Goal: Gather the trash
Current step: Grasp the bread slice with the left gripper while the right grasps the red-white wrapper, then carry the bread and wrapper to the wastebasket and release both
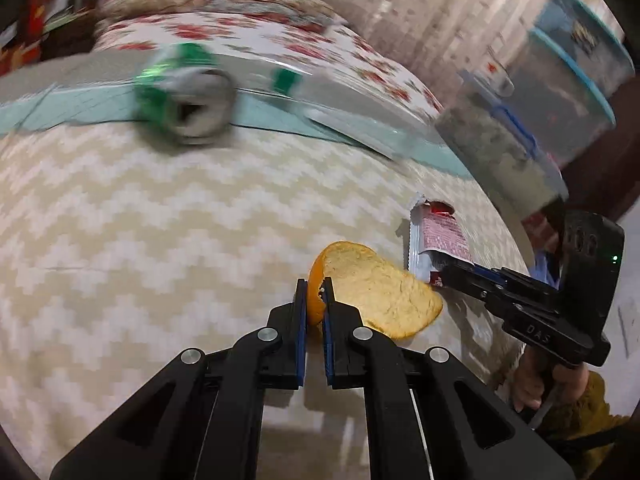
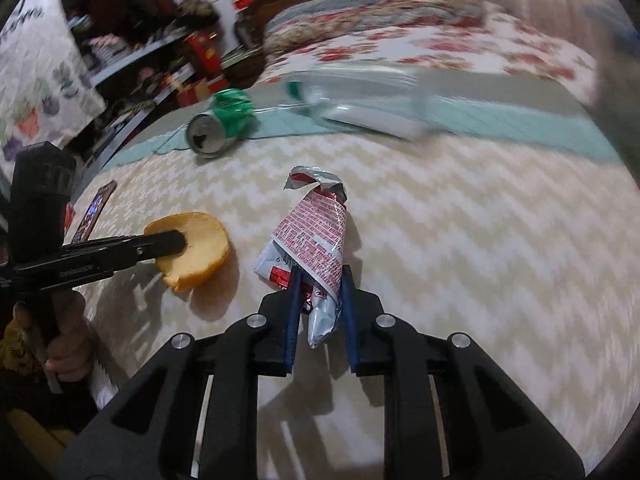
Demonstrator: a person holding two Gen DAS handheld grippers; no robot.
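1. The left gripper [image 1: 315,280] is clamped narrowly on the edge of an orange peel [image 1: 380,292], which sticks out ahead and to the right of its fingertips, just above the zigzag-patterned surface [image 1: 160,240]
2. The right gripper [image 2: 320,276] is closed on a crumpled red-and-silver wrapper [image 2: 316,240]; the wrapper's lower end sits between the blue pads [image 2: 294,300] and its twisted top points away from the gripper
3. No earlier view is at hand, so only the grip itself can be told: the pads press the wrapper on both sides
4. Peel and wrapper lie near each other, the peel to the left of the wrapper in the right wrist view
5. A green drink can [image 2: 220,124] lies on its side farther back on the surface, its open top facing the cameras, well apart from both grippers
6. A clear plastic bottle [image 2: 368,104] with a green cap lies on its side beside the can, blurred
7. A hand [image 2: 66,344] holds the left gripper's handle at the left edge of the right wrist view
8. A bed with a flowered cover [image 2: 460,48] stands behind the surface
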